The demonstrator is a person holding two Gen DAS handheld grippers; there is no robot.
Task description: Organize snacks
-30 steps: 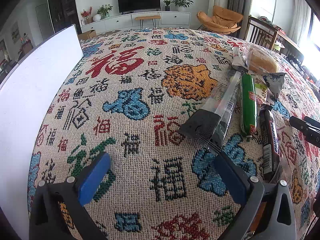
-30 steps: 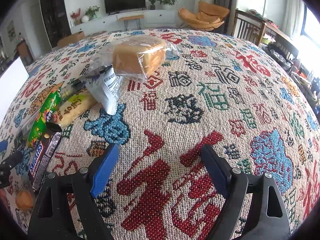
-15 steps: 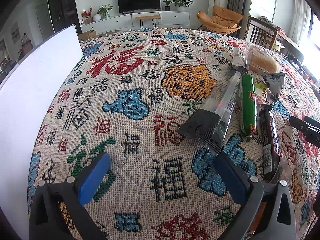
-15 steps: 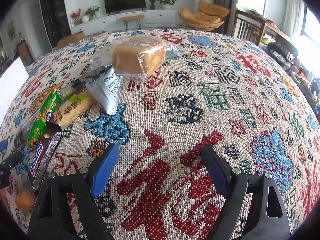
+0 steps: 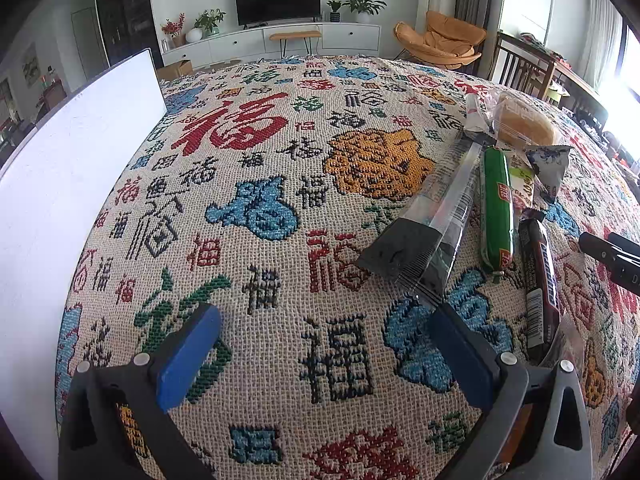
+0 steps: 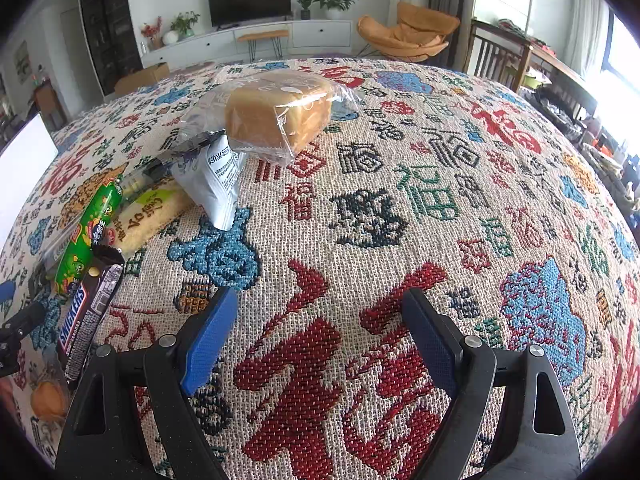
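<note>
Nothing has shifted over the last second on either camera, so I judge the sorting has not begun and no snack is picked yet. Farthest left stands the white box, its wall beside the cloth-covered table. My left gripper hovers low over bare cloth, jaws wide and empty. Just ahead to its right lies the clear pack, long axis running away from me, dark crimped end nearest. Beside it, parallel, lie the green sausage and the Snickers, which is nearest my right side. Beyond them sit the grey pouch and the bread, farthest off. My right gripper also hangs over bare cloth, jaws wide, holding nothing.
</note>
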